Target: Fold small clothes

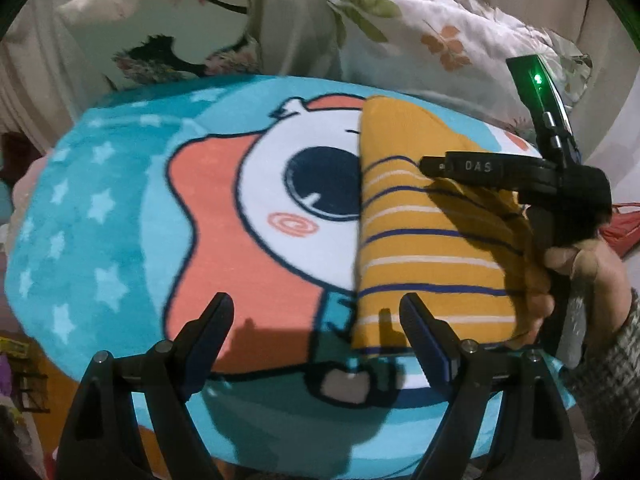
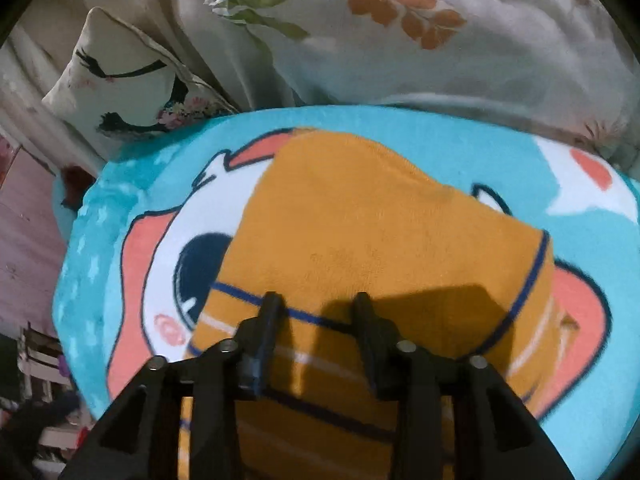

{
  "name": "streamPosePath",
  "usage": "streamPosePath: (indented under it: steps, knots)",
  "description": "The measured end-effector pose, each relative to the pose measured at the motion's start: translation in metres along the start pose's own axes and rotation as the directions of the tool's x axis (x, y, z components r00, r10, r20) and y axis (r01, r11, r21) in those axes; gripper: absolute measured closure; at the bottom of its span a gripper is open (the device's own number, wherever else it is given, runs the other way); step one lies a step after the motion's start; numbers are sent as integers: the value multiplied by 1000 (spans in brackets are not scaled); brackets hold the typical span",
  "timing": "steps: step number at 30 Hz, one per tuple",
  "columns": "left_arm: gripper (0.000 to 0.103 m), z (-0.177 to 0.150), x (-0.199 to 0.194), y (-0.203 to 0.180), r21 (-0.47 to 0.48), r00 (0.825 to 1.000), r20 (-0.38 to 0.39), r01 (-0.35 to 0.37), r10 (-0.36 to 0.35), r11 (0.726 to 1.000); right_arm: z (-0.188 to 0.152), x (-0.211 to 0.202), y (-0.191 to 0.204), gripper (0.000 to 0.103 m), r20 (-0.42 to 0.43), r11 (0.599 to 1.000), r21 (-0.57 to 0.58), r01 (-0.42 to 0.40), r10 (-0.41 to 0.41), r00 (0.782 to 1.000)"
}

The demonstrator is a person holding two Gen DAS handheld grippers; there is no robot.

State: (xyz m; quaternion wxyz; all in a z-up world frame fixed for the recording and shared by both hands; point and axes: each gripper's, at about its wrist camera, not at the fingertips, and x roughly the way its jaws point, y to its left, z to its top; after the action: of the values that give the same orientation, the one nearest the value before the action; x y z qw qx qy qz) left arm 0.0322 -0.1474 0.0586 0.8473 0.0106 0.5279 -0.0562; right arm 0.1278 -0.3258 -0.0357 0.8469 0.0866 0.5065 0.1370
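Note:
A yellow garment with white and navy stripes (image 1: pixel 420 248) lies folded on a turquoise cartoon blanket (image 1: pixel 100 240). My left gripper (image 1: pixel 318 308) hovers wide open over the garment's near left corner, with nothing between its fingers. In the left wrist view my right gripper (image 1: pixel 430 166) reaches in from the right, held by a hand (image 1: pixel 568 256), with rumpled yellow cloth just beneath it. In the right wrist view the right gripper (image 2: pixel 317 302) stands partly open over the garment (image 2: pixel 360 220). The striped cloth runs flat under the gap and nothing is pinched. A plain yellow flap covers the far half.
A leaf-print pillow (image 2: pixel 400 40) and a bird-print pillow (image 2: pixel 120 80) lean behind the blanket (image 2: pixel 608 380). Something red (image 1: pixel 624 228) lies past the blanket's right edge. Dim clutter sits beyond the blanket's left edge (image 2: pixel 40 360).

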Motion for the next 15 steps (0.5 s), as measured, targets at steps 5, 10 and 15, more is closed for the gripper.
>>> streamPosePath:
  steps: [5, 10, 15]
  knots:
    - [19, -7, -2, 19, -55, 999, -16, -36, 35, 998, -6, -27, 1, 56, 20, 1000, 17, -25, 24, 999]
    - [19, -9, 4, 27, -86, 999, -28, -48, 46, 995, -56, -61, 10, 56, 59, 999, -9, -34, 34, 998]
    - [19, -5, 10, 22, -89, 998, -35, -51, 48, 995, -117, -76, 3, 56, 103, 998, -33, 54, -51, 993]
